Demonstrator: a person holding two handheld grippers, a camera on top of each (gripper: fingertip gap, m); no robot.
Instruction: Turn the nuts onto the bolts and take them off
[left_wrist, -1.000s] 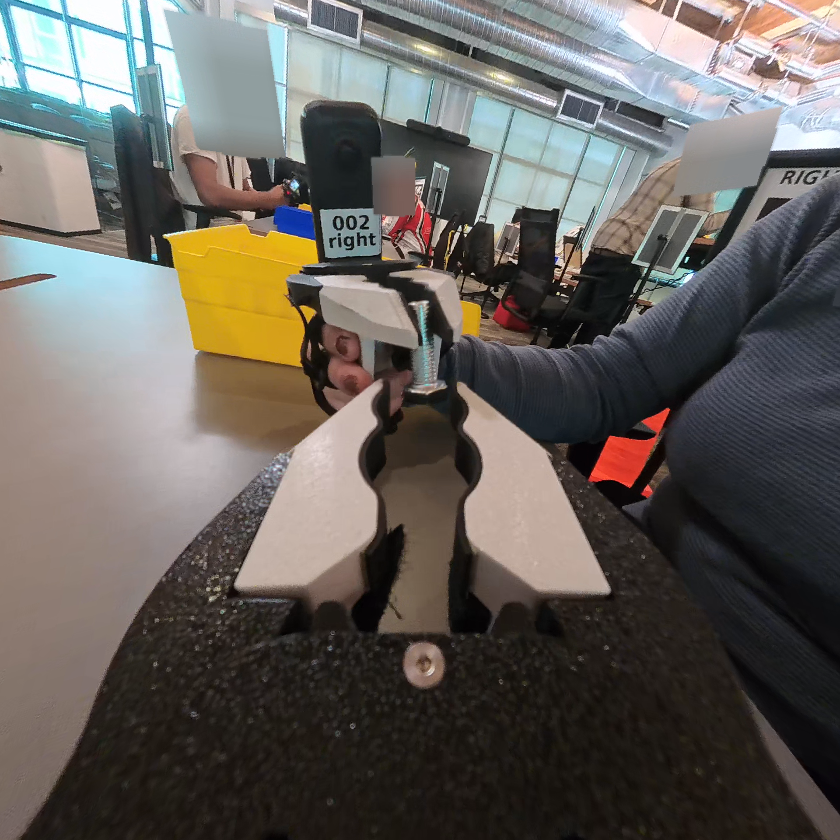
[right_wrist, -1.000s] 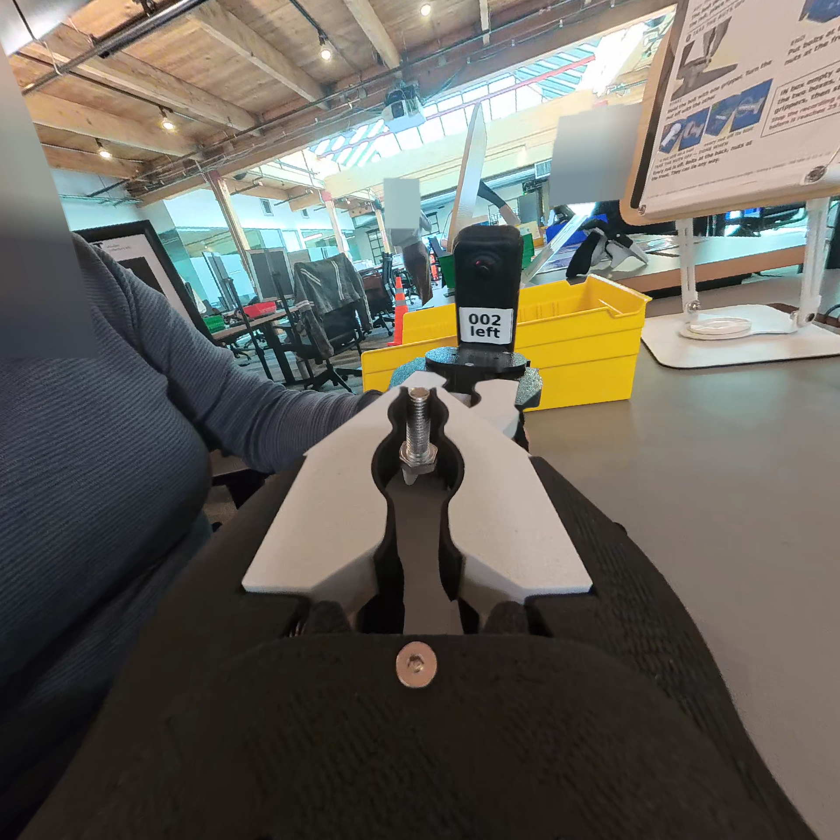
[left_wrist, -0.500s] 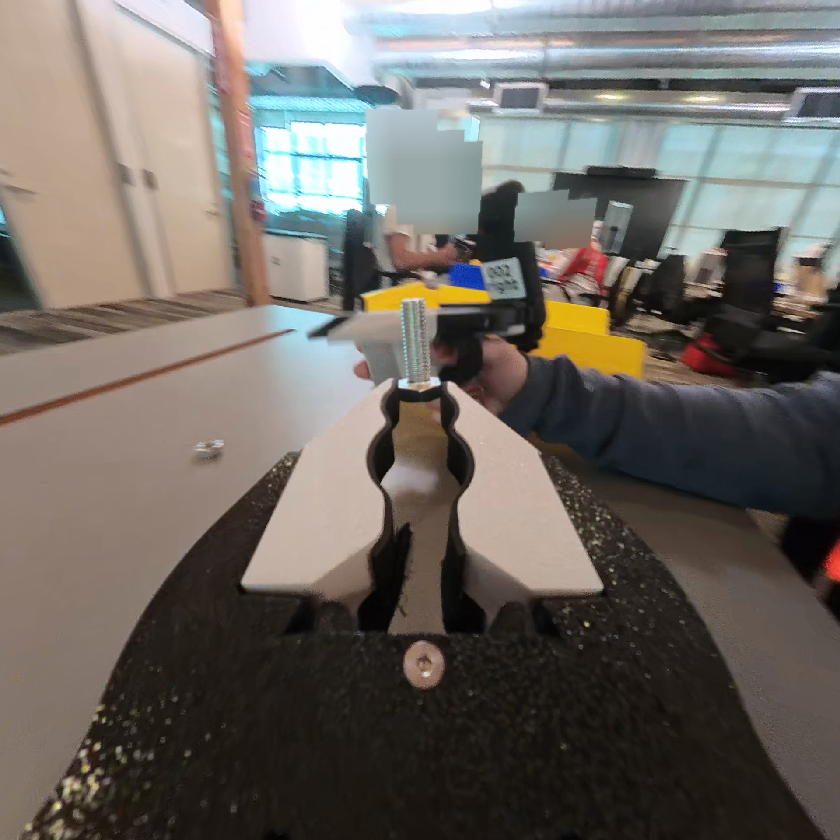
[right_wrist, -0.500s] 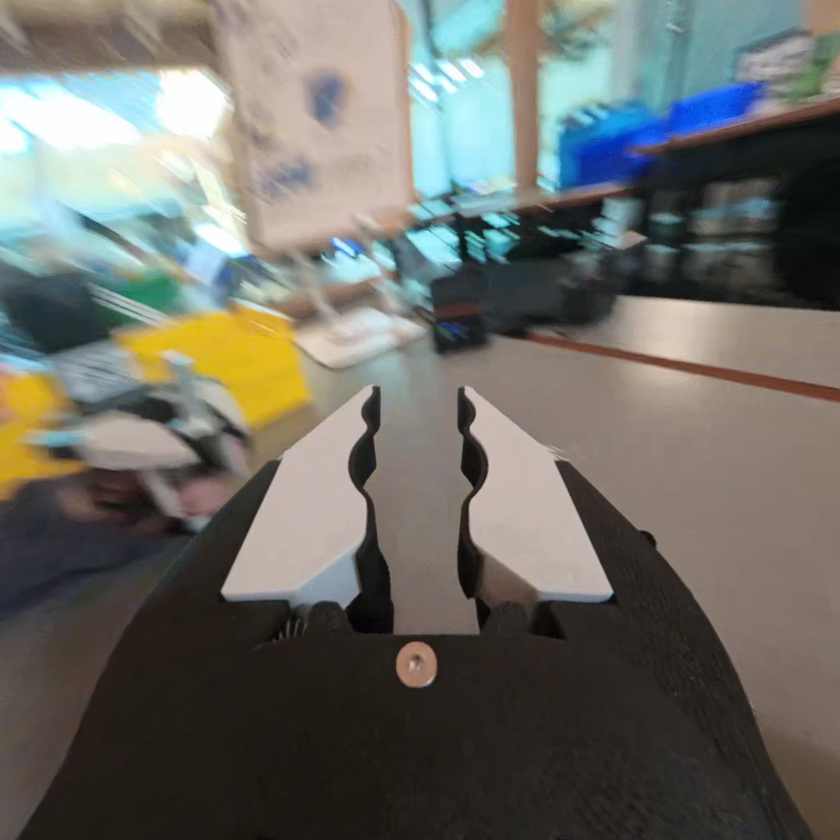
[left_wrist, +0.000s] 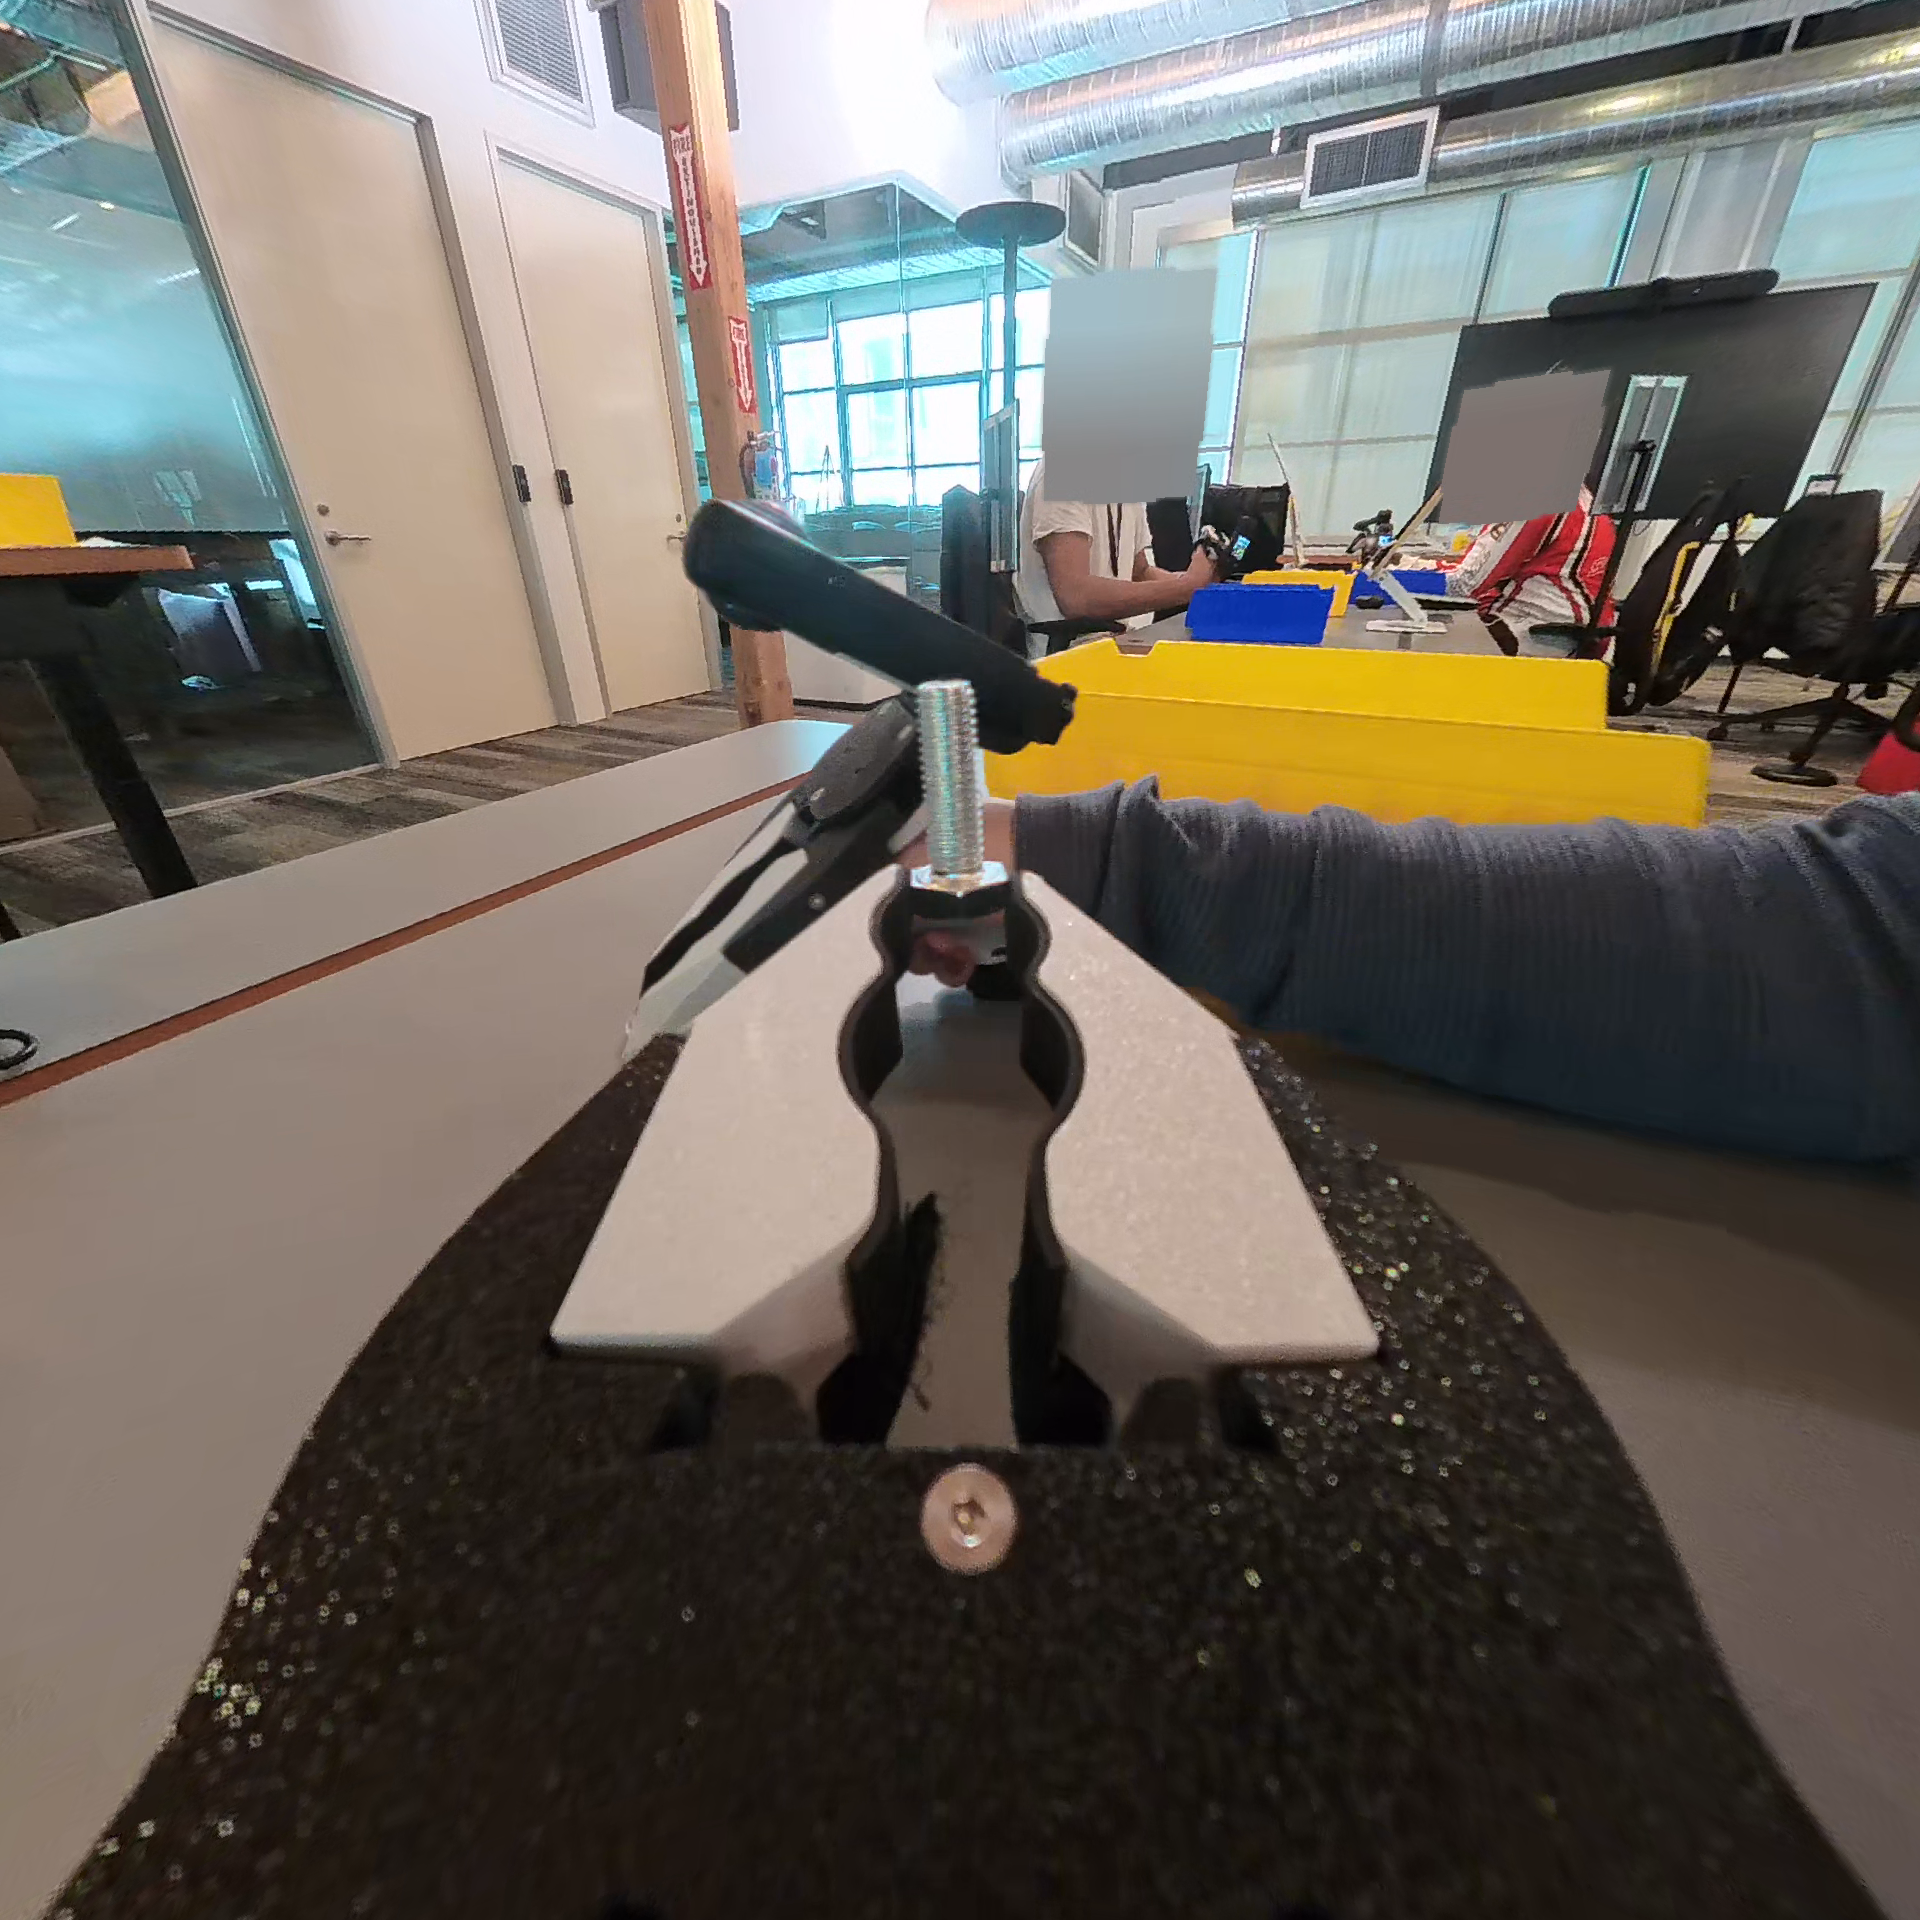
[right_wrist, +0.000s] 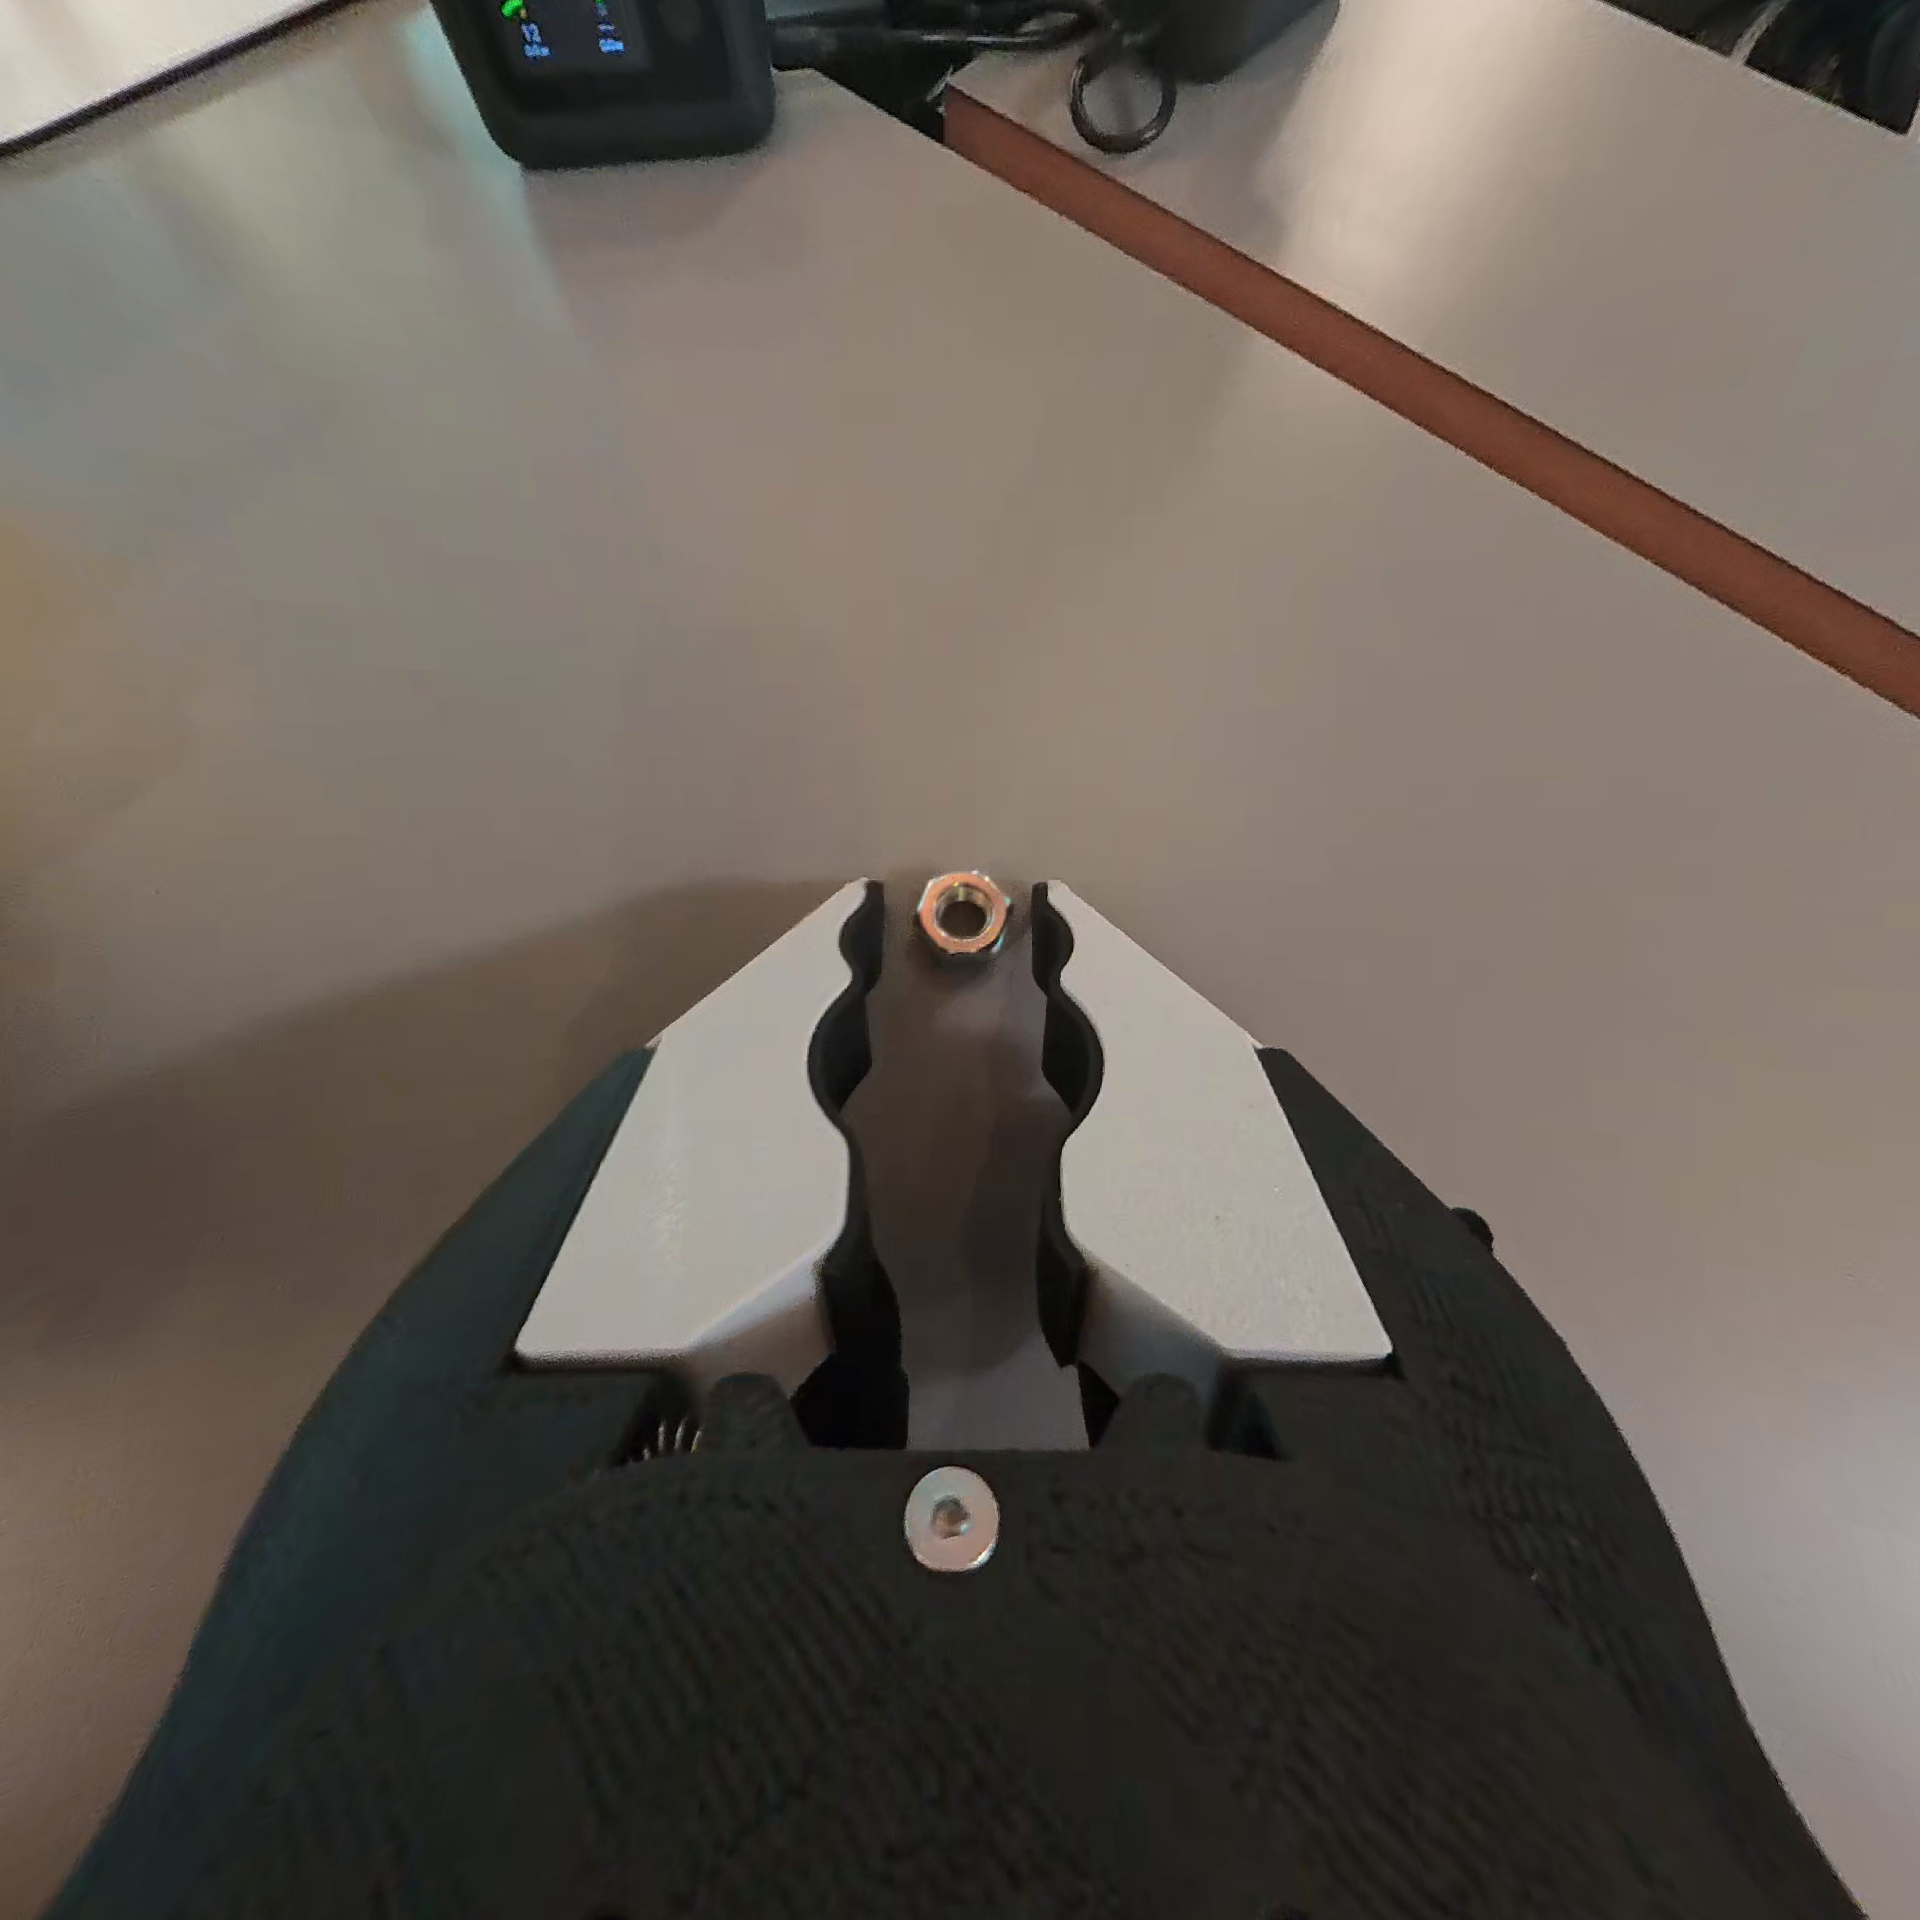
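Observation:
My left gripper (left_wrist: 957, 896) is shut on the hex head of a silver bolt (left_wrist: 950, 781), which stands upright with its bare thread pointing up. Just beyond it, my right gripper (left_wrist: 675, 987) tips down to the left toward the grey table (left_wrist: 312, 1195). In the right wrist view, my right gripper (right_wrist: 956, 896) looks straight down at the table (right_wrist: 727, 520). It is open, with a small silver nut (right_wrist: 958, 921) lying flat between its fingertips. I cannot tell whether the fingers touch the nut.
A yellow bin (left_wrist: 1351, 743) stands behind the right arm's blue sleeve (left_wrist: 1507, 977). A black device with a lit screen (right_wrist: 613, 73) and a black ring (right_wrist: 1122, 99) lie at the far table edge. A brown seam (right_wrist: 1455, 405) crosses the table.
My right gripper let go of the bolt's thread, swung left and tipped down over the nut on the table. My left gripper kept the bolt and turned left.

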